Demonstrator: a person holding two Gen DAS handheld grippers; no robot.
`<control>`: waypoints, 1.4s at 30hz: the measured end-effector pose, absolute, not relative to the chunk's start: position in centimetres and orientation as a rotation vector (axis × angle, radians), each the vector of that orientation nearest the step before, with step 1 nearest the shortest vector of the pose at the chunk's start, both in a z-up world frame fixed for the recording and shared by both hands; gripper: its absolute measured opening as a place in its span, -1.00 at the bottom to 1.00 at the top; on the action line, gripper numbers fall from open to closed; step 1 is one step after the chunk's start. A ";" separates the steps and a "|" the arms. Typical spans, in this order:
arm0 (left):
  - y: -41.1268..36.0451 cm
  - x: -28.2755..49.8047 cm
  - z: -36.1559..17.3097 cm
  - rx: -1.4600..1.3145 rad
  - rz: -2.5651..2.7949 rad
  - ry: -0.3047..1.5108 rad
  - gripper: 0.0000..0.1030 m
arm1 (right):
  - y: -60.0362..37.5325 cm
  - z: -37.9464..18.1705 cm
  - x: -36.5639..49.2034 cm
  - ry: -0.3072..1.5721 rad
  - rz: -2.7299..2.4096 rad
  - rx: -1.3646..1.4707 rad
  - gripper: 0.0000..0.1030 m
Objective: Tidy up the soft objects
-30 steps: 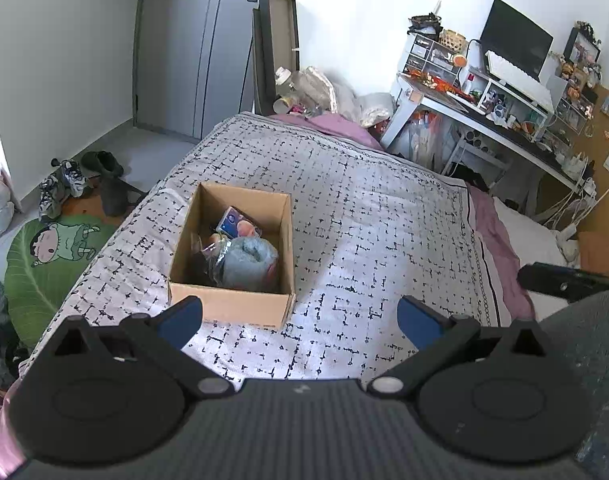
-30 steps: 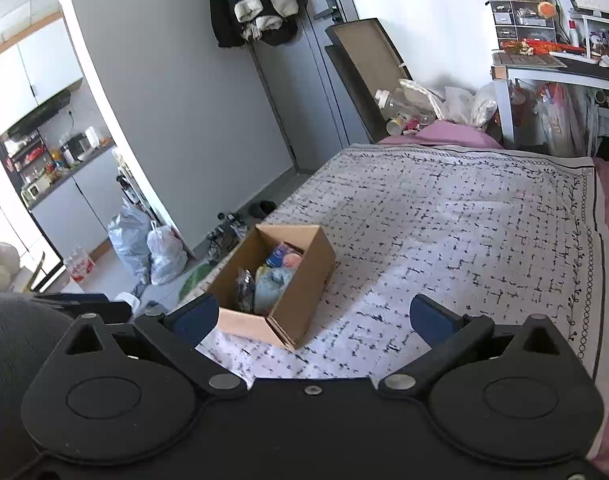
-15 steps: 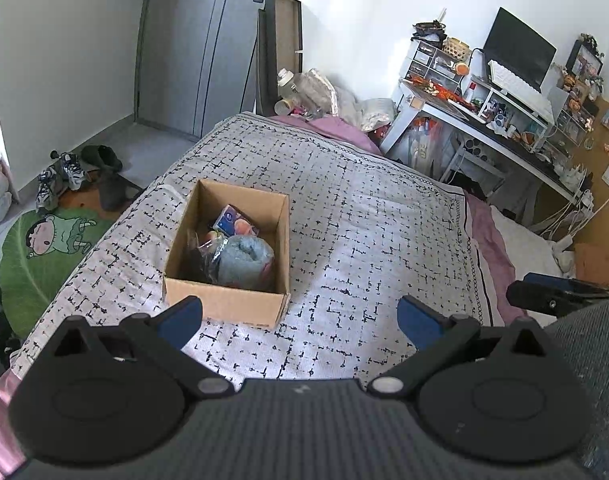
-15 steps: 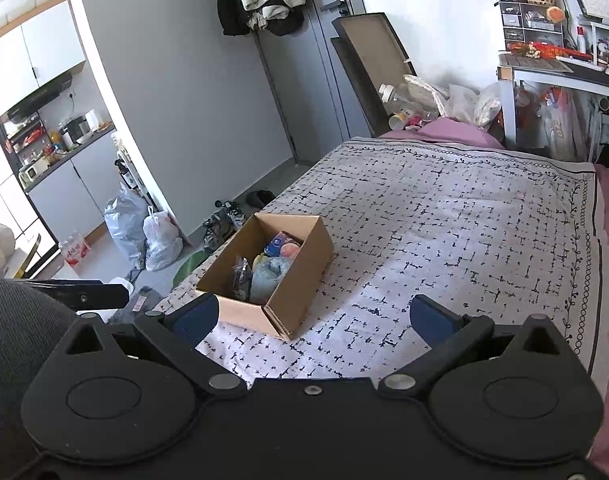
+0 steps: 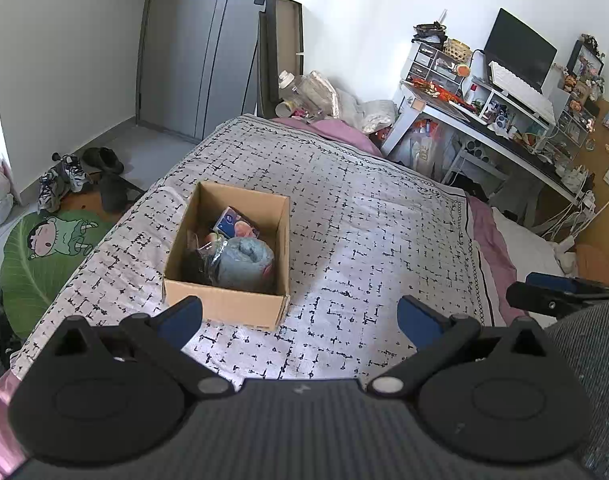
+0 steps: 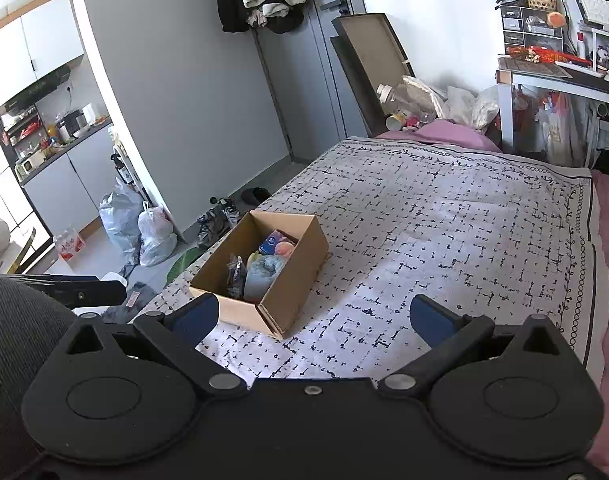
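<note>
1. I took the cardboard box as my landmark; it sat on the patterned bedspread, near the bed's left edge.
2. Inside the box lay the soft things: a rolled blue-grey towel toward the near right corner, a dark plastic-wrapped bundle just to its left, and a blue packet behind them.
3. My left gripper hung above the bed on the near side of the box, its jaws spread wide and gripping nothing.
4. My right gripper hung to the right of the box, also on the near side, jaws wide apart and empty.
5. Beyond the box, past the bed's far end, stood a grey door; shoes lay on the floor to the box's left.
6. A cluttered worktop stood well to the right of the box.
</note>
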State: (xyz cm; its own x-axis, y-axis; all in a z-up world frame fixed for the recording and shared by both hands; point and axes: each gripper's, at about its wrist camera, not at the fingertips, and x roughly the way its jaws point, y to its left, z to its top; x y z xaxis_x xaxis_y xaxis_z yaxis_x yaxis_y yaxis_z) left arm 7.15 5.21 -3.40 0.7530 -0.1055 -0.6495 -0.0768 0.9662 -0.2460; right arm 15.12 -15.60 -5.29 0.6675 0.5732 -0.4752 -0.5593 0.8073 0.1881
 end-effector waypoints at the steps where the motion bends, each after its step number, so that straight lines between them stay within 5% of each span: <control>1: 5.2 7.2 -3.4 -0.265 -0.016 0.719 0.99 | -15.6 -5.2 15.1 0.544 0.636 0.024 1.00; 42: 5.1 7.2 -3.3 -0.264 -0.014 0.715 0.99 | -15.6 -4.8 14.7 0.540 0.602 0.001 1.00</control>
